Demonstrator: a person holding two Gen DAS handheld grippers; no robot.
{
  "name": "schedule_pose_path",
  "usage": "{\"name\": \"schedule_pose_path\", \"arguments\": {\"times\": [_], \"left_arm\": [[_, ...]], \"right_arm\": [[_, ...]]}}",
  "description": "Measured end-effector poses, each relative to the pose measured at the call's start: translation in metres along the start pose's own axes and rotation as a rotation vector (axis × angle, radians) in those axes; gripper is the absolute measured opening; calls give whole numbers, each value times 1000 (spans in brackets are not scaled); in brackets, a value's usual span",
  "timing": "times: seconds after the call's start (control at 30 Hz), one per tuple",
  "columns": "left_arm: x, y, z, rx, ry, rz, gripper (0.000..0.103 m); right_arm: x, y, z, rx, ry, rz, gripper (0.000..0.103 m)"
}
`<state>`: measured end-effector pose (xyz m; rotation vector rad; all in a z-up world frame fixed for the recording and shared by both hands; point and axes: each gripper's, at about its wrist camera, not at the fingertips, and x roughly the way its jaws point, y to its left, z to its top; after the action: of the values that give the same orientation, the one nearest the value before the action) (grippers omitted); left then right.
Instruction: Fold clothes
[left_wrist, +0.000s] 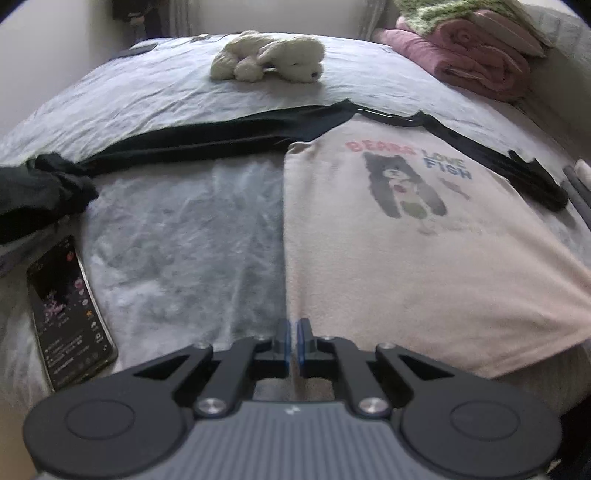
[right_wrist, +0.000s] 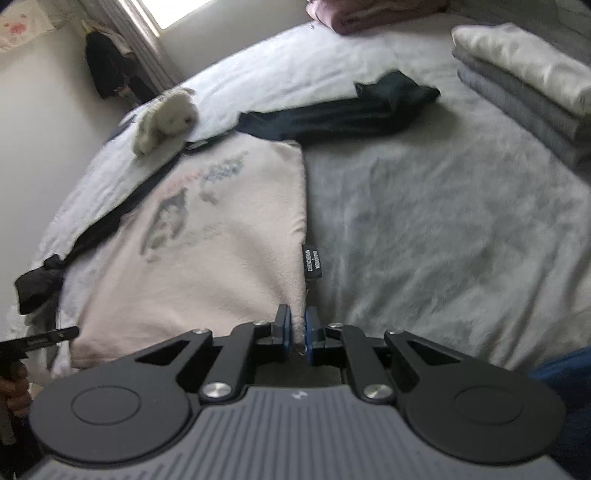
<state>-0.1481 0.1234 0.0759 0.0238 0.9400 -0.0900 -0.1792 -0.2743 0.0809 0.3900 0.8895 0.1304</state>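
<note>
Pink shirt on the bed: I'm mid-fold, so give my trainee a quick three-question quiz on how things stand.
1. True or false: the plush toy lies on top of the pink shirt.
2. In the left wrist view, what lies on the bed to the left of the shirt? A) a phone B) a book C) a mug
3. Short answer: what is the right gripper shut on?

Key: 1 false, since the toy lies on the bedsheet beyond the collar. 2 A. 3 the pink shirt's edge, at the bottom corner just below the black side label.
</note>
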Motion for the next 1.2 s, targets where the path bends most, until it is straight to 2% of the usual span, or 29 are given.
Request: {"name": "schedule_pose_path", "arguments": {"times": [0.07,0.23,0.3,0.4,0.43,0.63,0.93,1.2], "left_arm": [[4,-4,-1,22,10,20,4],[23,-2,-3,19,65,35,5],[22,0,1,10,63,39,7],[21,2,8,-3,59,45,20],[20,2,11,-3,53,50,21],[24,5,39,-28,6,81,29],[59,-18,99,-59,-39,91,29],[104,-50,150,-30,-57,68,30]], "right_arm": [[2,4,0,-28,11,-16,9],[33,-10,-9,6,111,-83,9],[36,-6,-6,-18,107,-85,13],[34,-5,4,-37,69,-86,21],[32,-6,9,-37,50,-88,26],[37,-31,49,58,-3,-84,28],[68,-67,129,125,-52,-145,28],[92,-97,184,222,-92,-214,28]]}}
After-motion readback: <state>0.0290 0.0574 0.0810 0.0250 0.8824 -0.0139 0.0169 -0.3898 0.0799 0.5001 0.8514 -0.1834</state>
